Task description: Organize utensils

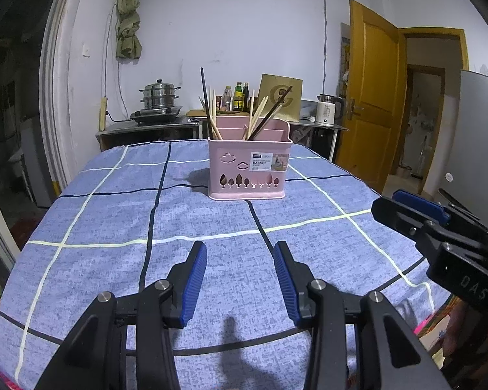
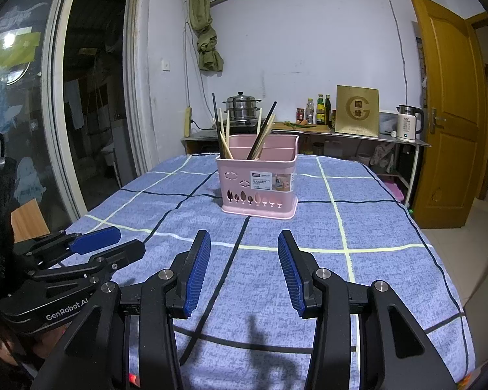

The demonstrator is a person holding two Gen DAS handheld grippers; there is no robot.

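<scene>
A pink utensil basket (image 1: 249, 170) (image 2: 258, 183) stands upright at the far middle of the blue checked tablecloth (image 1: 114, 260) (image 2: 374, 276). Several chopsticks (image 1: 211, 110) (image 2: 224, 130), light wood and dark, lean in its left and middle compartments. My left gripper (image 1: 240, 250) hovers over the near part of the cloth, open, nothing between its blue pads. My right gripper (image 2: 244, 239) is likewise open and empty, well short of the basket. Each gripper appears at the side of the other's view: the right gripper (image 1: 403, 200) and the left gripper (image 2: 127, 240).
Behind the table a metal counter (image 2: 341, 135) carries a steel steamer pot (image 1: 159, 96), bottles (image 2: 322, 110), a gold box (image 2: 356, 110) and a white kettle (image 2: 408, 126). A yellow door (image 2: 445, 113) stands at the right, a glass sliding door (image 2: 48, 97) at the left.
</scene>
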